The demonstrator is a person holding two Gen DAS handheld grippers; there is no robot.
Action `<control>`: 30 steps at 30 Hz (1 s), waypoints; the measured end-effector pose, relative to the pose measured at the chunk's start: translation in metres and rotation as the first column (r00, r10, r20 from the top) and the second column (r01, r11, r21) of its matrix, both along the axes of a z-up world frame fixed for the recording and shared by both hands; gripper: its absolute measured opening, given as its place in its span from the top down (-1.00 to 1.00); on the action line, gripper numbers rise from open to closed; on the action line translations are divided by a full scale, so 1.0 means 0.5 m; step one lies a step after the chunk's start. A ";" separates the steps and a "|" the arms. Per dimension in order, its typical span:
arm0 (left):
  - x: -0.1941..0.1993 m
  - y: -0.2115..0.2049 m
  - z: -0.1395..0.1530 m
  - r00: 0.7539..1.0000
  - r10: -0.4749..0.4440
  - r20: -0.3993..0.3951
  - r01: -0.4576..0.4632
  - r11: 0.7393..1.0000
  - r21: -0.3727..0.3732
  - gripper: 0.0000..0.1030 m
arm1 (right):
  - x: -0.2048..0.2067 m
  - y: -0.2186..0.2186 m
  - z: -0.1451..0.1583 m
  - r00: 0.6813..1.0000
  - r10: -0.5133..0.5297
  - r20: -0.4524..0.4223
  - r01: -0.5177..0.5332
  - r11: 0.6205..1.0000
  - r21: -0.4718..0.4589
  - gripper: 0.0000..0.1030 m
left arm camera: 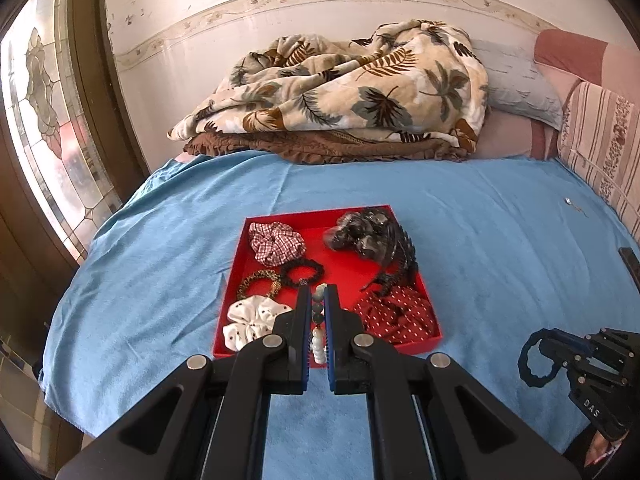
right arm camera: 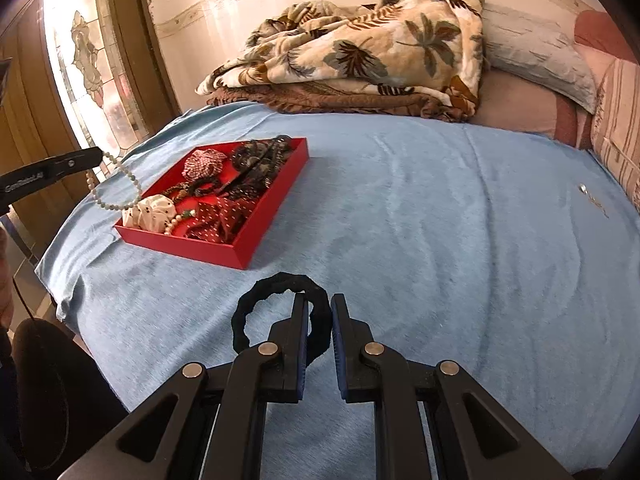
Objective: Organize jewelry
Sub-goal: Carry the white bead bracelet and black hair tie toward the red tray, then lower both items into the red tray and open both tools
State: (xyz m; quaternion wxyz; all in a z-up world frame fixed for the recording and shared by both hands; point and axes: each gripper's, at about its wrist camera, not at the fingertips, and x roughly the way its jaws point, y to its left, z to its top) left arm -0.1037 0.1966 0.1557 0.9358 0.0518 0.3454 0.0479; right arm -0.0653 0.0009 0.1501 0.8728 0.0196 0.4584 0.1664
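**Beads Over the Tray, Black Band in Hand**

While the left gripper (left arm camera: pixel 317 300) hangs above the red tray (left arm camera: pixel 428 294), its jaws clenched on one bead necklace (right arm camera: pixel 116 188) that droops toward the tray's near edge, the right gripper (right arm camera: pixel 320 312) pinches one black hair band (right arm camera: pixel 256 300) just above the blue bed sheet (right arm camera: pixel 440 220); inside the tray, three fabric scrunchies — plaid (left arm camera: pixel 276 242), white (left arm camera: pixel 254 320), red dotted (left arm camera: pixel 396 312) — plus two slim bands; wide open sheet to the tray's right; "DAS" reads on the right tool; the left tool's lettering is too blurred.
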 end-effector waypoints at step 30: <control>0.182 0.072 -0.006 0.996 -0.085 0.018 0.086 0.995 -0.054 0.89 | 0.138 0.133 0.085 0.998 0.048 0.038 -0.049 0.999 0.022 0.75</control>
